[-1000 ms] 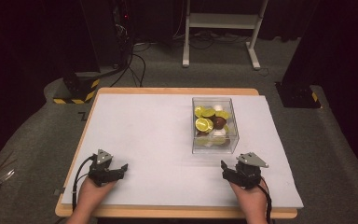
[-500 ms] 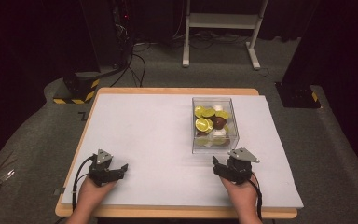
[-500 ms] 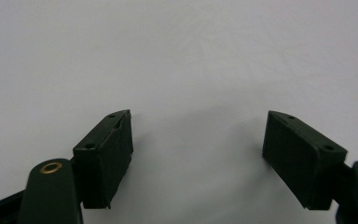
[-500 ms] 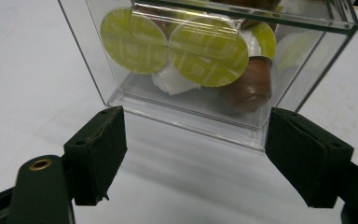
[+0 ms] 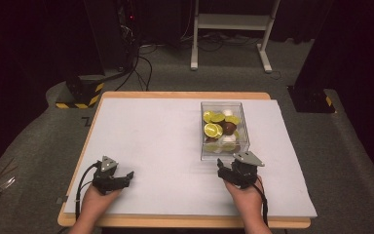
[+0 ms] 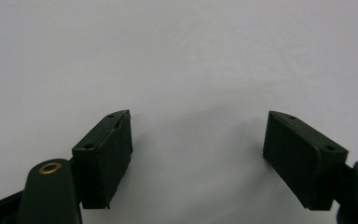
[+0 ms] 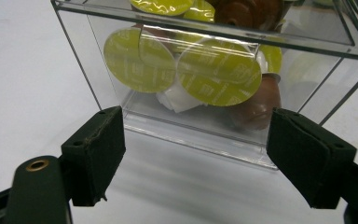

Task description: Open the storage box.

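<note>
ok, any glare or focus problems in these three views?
High view: room beyond the table is very dark, white surface evenly lit, picture soft overall. Right gripper view: clear box shows bright reflections along its top rim and front wall, partly smearing the yellow-green capsules; the jaws are slightly soft. Left gripper view: no glare, soft jaw shadows on the plain white surface.

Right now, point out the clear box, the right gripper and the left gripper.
clear box [image 5: 241,106], high view, far rim.
right gripper [image 5: 222,168], high view, between the open jaw tips.
left gripper [image 5: 127,177], high view, between the jaw tips.
</note>
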`<control>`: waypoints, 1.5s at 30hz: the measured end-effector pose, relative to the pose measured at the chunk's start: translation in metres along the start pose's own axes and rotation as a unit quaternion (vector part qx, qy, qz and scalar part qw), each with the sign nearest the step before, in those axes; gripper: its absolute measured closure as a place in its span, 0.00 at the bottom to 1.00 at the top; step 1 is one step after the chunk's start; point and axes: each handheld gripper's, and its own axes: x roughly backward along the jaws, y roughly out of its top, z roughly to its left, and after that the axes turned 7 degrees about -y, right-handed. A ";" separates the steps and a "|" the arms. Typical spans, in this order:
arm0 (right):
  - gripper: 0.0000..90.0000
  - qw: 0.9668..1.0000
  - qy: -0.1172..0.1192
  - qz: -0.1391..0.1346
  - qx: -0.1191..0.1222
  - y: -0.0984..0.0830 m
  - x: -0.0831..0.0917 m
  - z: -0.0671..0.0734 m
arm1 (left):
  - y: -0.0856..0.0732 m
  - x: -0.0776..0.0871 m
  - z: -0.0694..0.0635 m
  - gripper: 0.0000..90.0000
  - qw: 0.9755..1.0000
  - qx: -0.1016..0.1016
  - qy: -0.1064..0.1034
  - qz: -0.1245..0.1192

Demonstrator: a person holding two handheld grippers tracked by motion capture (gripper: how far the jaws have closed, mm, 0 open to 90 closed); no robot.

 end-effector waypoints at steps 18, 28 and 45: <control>0.20 1.000 -0.003 -0.004 -0.011 0.013 -0.005 0.008 | 0.000 0.000 0.000 0.26 1.000 0.000 0.000 0.000; 0.24 1.000 -0.020 -0.006 -0.024 0.018 -0.011 0.009 | 0.000 0.000 0.000 0.26 1.000 -0.001 0.000 0.001; 0.27 0.998 -0.047 0.002 -0.034 0.024 -0.020 0.014 | 0.000 0.000 0.000 0.26 1.000 0.000 -0.002 0.000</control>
